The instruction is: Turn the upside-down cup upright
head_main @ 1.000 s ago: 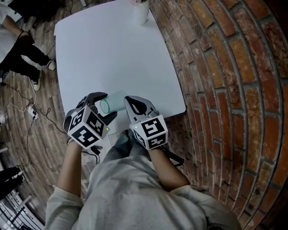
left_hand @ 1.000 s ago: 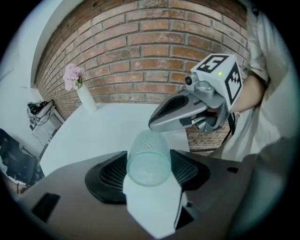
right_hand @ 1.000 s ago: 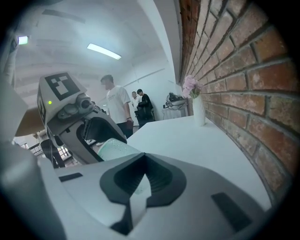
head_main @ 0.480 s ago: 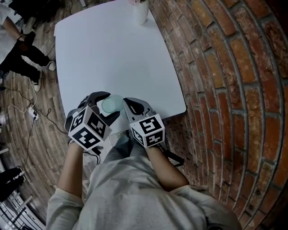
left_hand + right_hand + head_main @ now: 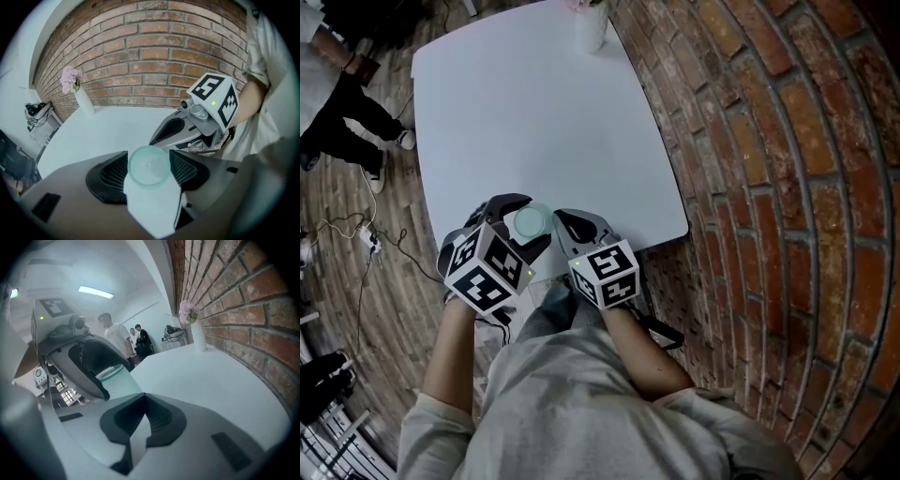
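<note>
Left tool (image 5: 149,160) clamped on the cup (image 5: 148,168), right tool (image 5: 143,404) closed, empty, just beside

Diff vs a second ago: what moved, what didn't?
The cup, gripped in the left tool, swung from lying sideways to on end, a round face now toward the head camera. The right tool stayed shut, empty, beside it; table and vase unchanged.
</note>
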Motion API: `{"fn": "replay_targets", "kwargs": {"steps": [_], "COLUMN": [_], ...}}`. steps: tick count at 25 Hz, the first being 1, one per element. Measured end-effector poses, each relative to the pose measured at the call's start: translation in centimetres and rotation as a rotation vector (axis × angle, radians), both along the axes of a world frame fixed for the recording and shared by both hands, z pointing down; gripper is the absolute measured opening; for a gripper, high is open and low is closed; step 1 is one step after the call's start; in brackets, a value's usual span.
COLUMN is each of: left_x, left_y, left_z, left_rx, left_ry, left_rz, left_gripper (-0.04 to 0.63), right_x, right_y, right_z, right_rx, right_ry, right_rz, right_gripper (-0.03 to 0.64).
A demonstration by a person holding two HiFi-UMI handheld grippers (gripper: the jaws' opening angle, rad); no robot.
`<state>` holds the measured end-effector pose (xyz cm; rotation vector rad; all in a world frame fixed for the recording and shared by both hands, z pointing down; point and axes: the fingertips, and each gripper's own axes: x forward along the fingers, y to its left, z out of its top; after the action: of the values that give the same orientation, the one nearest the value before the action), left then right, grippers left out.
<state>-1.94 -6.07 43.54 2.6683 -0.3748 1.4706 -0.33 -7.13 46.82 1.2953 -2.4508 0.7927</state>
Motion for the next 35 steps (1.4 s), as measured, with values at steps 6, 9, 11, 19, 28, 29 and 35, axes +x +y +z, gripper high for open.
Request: {"fn": "replay_targets", "kwargs": {"steps": [6, 9, 11, 19, 28, 29, 35], "left_x": [-0.1, 0.0, 0.0, -0.3, -1.4, -1.4, -1.1], "left_y": [0.0, 0.0, -0.1, -0.3, -0.4, -0.5, -0.8], "left_z": [0.7, 0.9, 0.8, 0.8, 2.1, 2.2, 2.9], "left_rx": [-0.011, -0.013, -0.011, -0.016, -0.021, -0.022, -0.020], "left_ry": [-0.009, -0.010, -0.011, -0.015, -0.077, -0.079, -0.090], "left_rz": [0.004, 0.006, 0.007, 0.005, 0.000, 0.001, 0.010], "left_gripper": [0.282, 0.281, 0.281, 0.281, 0.281, 0.281, 0.281], "right_x": [-0.3, -0.3, -0.4, -0.9, 0.2, 0.4, 1.3], "right_y": [0.1, 0.1, 0.0, -0.2, -0.4, -0.4, 0.1], "right_z": [1.0, 1.4, 1.4, 1.5, 0.2, -0.3, -2.9], "right_rx": [-0.019, -0.023, -0.023, -0.030, 0.030, 0.040, 0.087], "right_ry": [0.000, 0.000, 0.000, -0.002, 0.049, 0.046, 0.036], "right_rz": [-0.004, -0.003, -0.003, -0.007, 0.034, 0.039, 0.056], "right_gripper": [0.006, 0.006, 0.006, 0.006, 0.006, 0.006, 0.006]}}
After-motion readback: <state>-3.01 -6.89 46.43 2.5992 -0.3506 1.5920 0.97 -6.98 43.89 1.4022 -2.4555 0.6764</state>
